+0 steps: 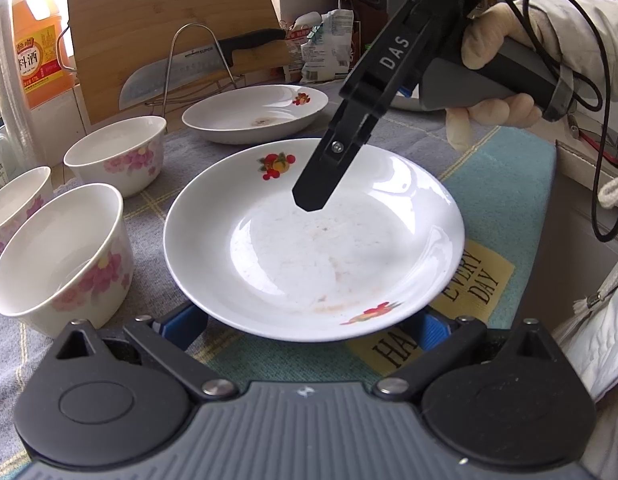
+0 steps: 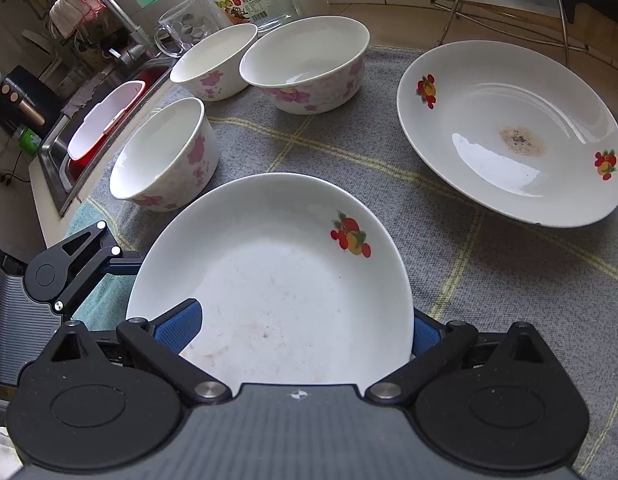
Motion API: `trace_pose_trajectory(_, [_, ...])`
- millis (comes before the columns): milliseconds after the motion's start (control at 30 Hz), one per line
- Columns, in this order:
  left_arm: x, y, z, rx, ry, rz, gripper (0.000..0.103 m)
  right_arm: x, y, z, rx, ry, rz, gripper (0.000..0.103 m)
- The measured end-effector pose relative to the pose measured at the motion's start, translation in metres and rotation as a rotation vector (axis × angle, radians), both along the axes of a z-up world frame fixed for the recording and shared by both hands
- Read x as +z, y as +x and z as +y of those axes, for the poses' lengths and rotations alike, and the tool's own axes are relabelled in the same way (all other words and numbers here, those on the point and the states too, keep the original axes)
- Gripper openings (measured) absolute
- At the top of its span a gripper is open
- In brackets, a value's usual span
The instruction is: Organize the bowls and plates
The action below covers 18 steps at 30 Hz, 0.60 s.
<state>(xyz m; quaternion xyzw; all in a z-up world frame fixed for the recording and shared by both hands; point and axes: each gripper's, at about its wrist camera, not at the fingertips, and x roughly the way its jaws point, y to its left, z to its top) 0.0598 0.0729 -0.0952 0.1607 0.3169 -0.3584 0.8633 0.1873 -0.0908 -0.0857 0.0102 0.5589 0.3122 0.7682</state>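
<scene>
Left wrist view: the left gripper (image 1: 309, 326) stands wide open, its blue pads either side of the near rim of a shallow white plate with fruit decals (image 1: 313, 240) lying on a grey checked cloth (image 1: 157, 216); the black right gripper (image 1: 309, 200) hangs over the plate, its opening not discernible here.

Right wrist view: the right gripper (image 2: 305, 330) spreads wide, straddling the same plate (image 2: 269, 280); three white bowls with pink flowers (image 2: 165, 156) and a second stained fruit-decal plate (image 2: 509, 136) stand beyond it.

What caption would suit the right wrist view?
Right gripper straddles the near plate; a second plate and three floral bowls wait on the grey cloth.
</scene>
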Motion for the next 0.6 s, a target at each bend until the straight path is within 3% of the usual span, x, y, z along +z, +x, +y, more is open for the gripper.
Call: trace_pose_trajectory(600, [0.000,0.003,-0.001,-0.022,0.002,0.003,0.103,0.000,0.016,0.005,0.029,0.000,0.082,0.103])
